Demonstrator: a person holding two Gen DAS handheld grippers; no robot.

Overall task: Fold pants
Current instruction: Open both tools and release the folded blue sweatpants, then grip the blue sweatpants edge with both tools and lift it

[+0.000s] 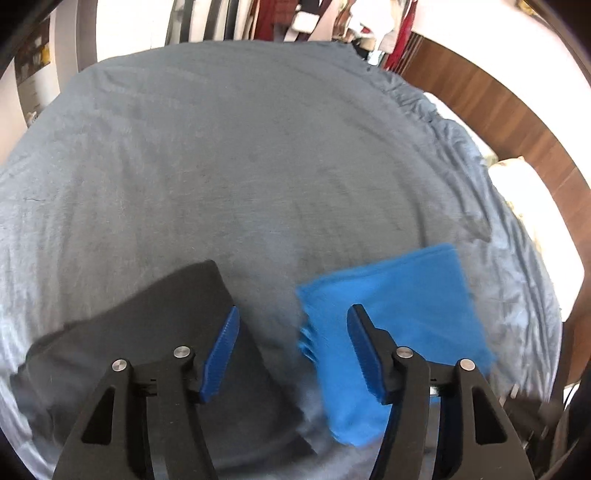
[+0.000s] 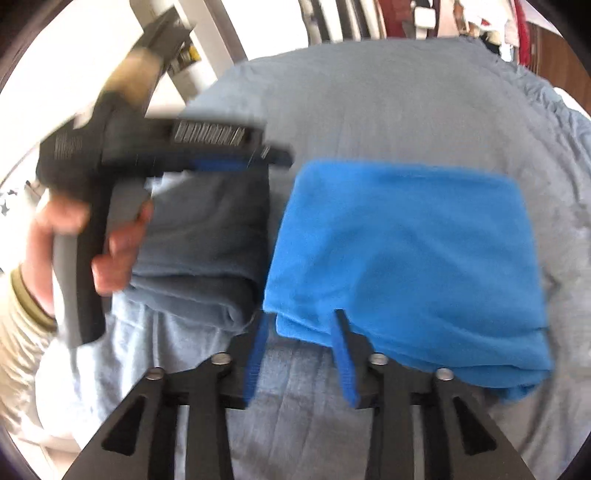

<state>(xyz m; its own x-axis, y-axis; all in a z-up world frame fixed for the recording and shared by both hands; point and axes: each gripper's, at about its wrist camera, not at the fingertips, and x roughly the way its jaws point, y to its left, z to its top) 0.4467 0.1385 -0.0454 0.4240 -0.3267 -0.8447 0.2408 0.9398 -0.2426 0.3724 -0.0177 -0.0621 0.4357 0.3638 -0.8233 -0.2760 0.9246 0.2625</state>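
Note:
Folded blue pants (image 2: 406, 258) lie on the grey bed sheet (image 2: 406, 103); they also show in the left wrist view (image 1: 402, 306). A folded dark grey garment (image 2: 210, 240) lies just left of them, and also shows in the left wrist view (image 1: 147, 350). My left gripper (image 1: 291, 347) is open and empty, hovering above the gap between the two piles; it shows blurred in the right wrist view (image 2: 258, 155). My right gripper (image 2: 301, 321) is open, with its fingertips at the near left corner of the blue pants and one finger (image 2: 343, 354) touching their edge.
The grey sheet (image 1: 240, 147) covers the whole bed. A wooden headboard (image 1: 498, 110) and white pillow (image 1: 535, 221) are at the right. Hanging clothes (image 1: 314, 18) are beyond the far edge. A white post (image 2: 207, 48) stands at the left.

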